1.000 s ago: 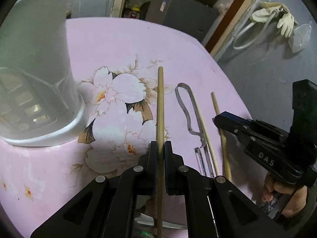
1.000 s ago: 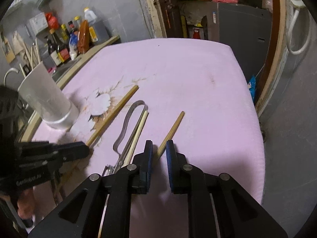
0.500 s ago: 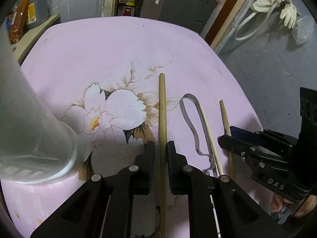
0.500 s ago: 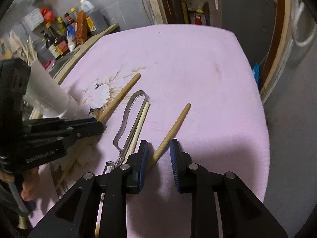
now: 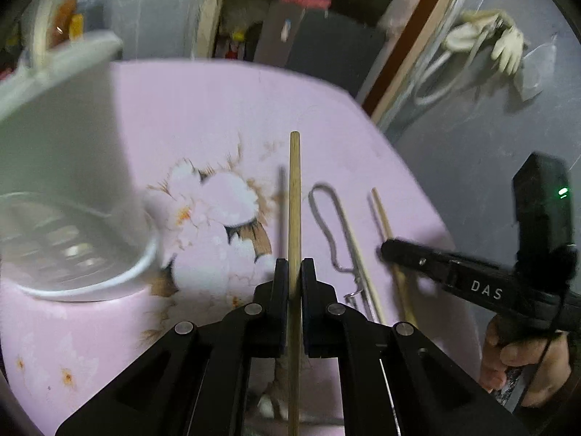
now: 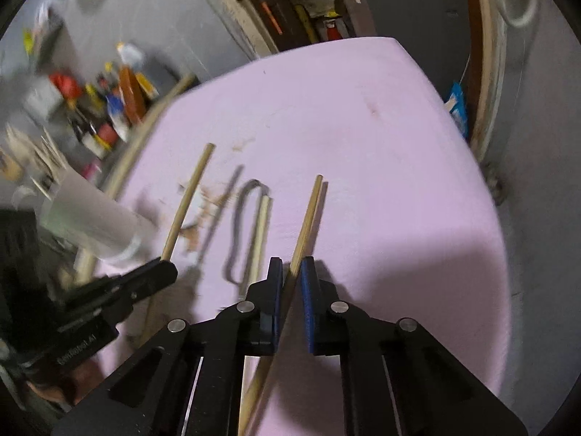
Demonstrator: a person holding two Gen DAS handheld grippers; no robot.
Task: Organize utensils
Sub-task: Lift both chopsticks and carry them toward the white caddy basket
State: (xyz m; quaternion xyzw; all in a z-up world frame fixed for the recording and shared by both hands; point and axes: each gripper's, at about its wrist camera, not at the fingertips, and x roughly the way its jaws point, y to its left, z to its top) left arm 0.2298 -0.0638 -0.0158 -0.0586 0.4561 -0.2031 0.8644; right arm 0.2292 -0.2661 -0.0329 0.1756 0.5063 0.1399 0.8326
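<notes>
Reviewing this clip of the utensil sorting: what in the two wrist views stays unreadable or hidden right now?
- White holder, left wrist view: motion-blurred and cut by the left edge; its contents are unreadable.
- Left chopstick: its near end is hidden under the left gripper.
- Metal peeler, right wrist view: blurred, its head hidden behind the right gripper.
- Bottles by the wall: labels too blurred.

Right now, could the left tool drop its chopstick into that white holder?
Probably yes. The left tool is clamped on a chopstick, and the white holder stands close by on its left with nothing between them, though the stick would need tipping upright first.
</notes>
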